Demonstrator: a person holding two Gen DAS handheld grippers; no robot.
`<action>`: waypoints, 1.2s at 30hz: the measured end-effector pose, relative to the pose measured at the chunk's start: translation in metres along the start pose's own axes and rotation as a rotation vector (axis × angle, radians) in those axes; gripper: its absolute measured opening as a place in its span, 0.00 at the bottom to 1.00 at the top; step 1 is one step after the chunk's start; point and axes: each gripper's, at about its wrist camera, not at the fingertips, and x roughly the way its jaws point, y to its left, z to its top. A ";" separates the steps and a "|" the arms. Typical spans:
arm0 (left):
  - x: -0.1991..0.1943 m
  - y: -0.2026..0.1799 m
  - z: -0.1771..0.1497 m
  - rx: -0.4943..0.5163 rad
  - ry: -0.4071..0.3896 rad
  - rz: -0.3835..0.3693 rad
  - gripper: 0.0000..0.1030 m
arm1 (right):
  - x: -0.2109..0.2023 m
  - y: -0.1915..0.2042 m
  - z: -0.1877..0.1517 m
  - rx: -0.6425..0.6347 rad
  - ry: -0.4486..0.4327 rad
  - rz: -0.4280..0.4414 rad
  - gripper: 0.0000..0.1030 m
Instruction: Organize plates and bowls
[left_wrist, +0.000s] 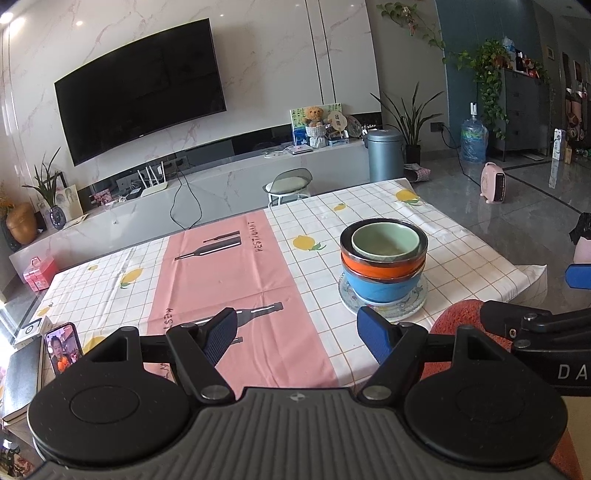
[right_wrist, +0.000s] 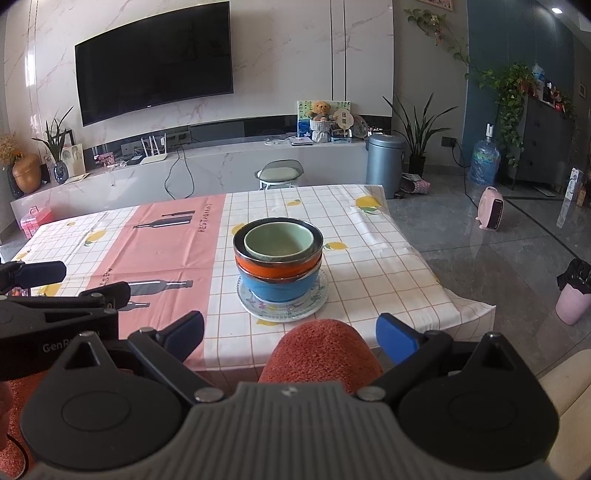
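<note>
Living-room setting: a low table under a checked, lemon-printed cloth with a pink centre panel, seen from two gripper-mounted cameras; a wall television and a marble media console fill the background. Reading left to right in the left wrist view, a phone lies at the near left table edge, the pink panel occupies the middle, and the task's ware stands right of it: a patterned plate carrying a blue bowl, an orange bowl nested in that, and a green bowl nested on top. The left gripper hovers short of the stack with fingers spread wide and nothing between them; the right gripper is likewise wide and empty, centred on the stack, above an orange-red textured cloth surface at the near table edge. Judged from this arrangement, the ware appears already consolidated, so any remaining step is a check or a lift of the whole stack. For such a lift, grip the plate rim from opposite sides, keep it level, and avoid pinching the glazed bowl walls, which would likely slip.
</note>
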 end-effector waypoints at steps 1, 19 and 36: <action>0.000 0.000 0.000 0.000 0.001 -0.002 0.84 | 0.000 0.000 0.000 0.001 -0.001 -0.002 0.95; 0.000 0.002 -0.004 -0.006 0.009 -0.003 0.84 | 0.000 -0.001 -0.004 -0.002 0.007 -0.005 0.96; 0.000 0.007 -0.004 -0.019 0.008 -0.015 0.84 | -0.001 0.004 -0.007 -0.015 0.006 0.007 0.97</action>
